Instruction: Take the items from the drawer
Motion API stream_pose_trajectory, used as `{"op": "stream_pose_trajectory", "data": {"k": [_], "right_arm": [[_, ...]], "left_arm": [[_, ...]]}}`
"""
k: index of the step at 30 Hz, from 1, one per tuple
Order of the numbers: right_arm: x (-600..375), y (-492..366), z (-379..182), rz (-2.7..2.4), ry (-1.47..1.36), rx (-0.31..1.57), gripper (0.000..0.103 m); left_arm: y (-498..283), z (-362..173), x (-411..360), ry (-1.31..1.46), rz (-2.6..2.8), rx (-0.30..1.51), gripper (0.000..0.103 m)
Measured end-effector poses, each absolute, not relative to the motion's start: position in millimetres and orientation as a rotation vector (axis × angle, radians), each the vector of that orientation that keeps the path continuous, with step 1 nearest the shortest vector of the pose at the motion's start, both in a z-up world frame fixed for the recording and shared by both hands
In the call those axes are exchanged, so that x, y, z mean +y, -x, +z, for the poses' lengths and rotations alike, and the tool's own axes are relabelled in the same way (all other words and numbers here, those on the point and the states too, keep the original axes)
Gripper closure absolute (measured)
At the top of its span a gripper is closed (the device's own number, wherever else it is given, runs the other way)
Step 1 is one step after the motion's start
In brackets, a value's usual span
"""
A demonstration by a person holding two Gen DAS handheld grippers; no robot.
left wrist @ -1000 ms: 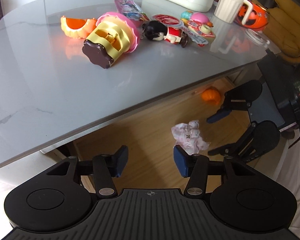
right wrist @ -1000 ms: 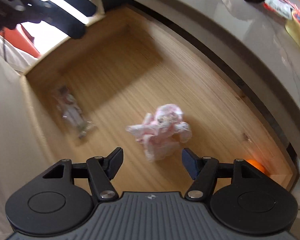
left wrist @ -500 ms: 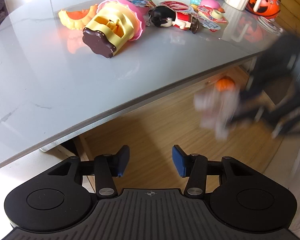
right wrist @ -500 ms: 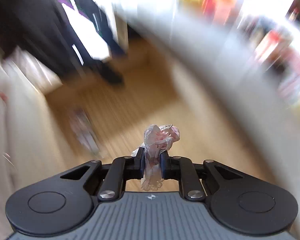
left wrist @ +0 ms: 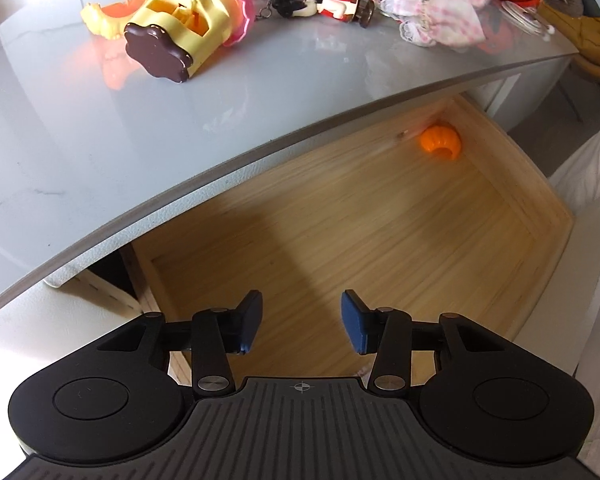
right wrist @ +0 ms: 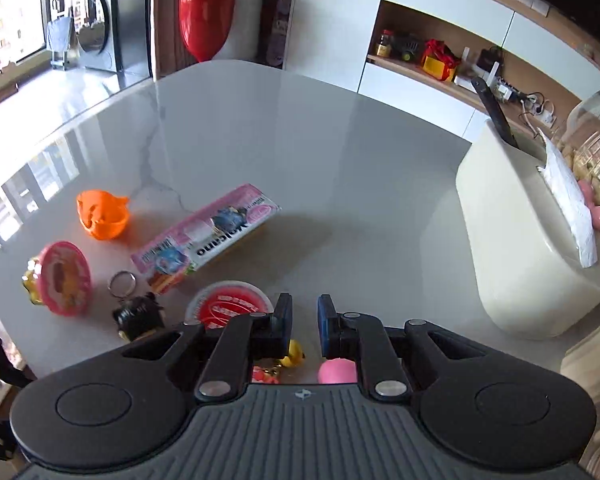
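Note:
The wooden drawer (left wrist: 380, 240) stands pulled out under the grey tabletop (left wrist: 100, 120). An orange pumpkin piece (left wrist: 440, 143) lies in its far corner. My left gripper (left wrist: 302, 326) hovers open over the drawer's near end, with nothing between its fingers. The crumpled pink cloth (left wrist: 440, 12) lies slightly blurred at the table's right, beside a black-haired doll keychain (left wrist: 320, 0). My right gripper (right wrist: 302, 320) is above the table. Its jaws stand a narrow gap apart and hold nothing. The cloth is hidden in the right wrist view.
On the table lie a yellow and pink toy cake (left wrist: 188, 36), an orange shell (right wrist: 102, 220), a pink packet (right wrist: 208, 240), a red lid (right wrist: 228, 306) and a pink ball (right wrist: 336, 372). A cream tissue box (right wrist: 532, 248) stands at the right. White fabric (left wrist: 592, 208) borders the drawer.
My right gripper shut on the pink cloth in the drawer, lifted it up to the table and let it go there. My left gripper stayed open over the drawer.

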State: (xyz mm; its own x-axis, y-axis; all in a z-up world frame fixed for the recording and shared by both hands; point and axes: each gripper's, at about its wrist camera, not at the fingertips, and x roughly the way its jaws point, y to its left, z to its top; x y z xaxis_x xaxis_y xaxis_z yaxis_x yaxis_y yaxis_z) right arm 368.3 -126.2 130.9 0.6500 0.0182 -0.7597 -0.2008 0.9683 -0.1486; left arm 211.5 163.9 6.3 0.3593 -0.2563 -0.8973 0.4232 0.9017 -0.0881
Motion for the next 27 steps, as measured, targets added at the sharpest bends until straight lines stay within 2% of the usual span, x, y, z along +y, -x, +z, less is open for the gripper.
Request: {"op": "stream_pose_trajectory", "data": {"k": [2,6,8,12,15,21,27], "right_arm": [[-130,-363,134,0.123,0.230,0.827,0.079],[-127,-335,169,0.159,0.229,0.740,0.073],[-122,-316,189,0.240,0.222,0.724,0.065],[-108,-278,199,0.425,0.217,0.789,0.061],[-99,-256,180,0.519,0.200,0.884,0.061],[-82,-224,108,0.587,0.221,1.087,0.061],[-89,-212,60,0.578,0.361,1.168,0.061]], "left_arm": [[-210,7,163,-0.178,-0.439,1.119,0.056],[-210,11,165,-0.184,-0.442,1.106,0.056],[-208,12,167,-0.180,-0.439,1.104,0.056],[-214,13,167,-0.184,-0.426,1.110,0.056],[-215,10,168,-0.185,-0.437,1.123,0.056],[-228,-7,147,-0.169,-0.512,1.239,0.056],[-230,-19,127,-0.415,-0.625,1.388,0.056]]}}
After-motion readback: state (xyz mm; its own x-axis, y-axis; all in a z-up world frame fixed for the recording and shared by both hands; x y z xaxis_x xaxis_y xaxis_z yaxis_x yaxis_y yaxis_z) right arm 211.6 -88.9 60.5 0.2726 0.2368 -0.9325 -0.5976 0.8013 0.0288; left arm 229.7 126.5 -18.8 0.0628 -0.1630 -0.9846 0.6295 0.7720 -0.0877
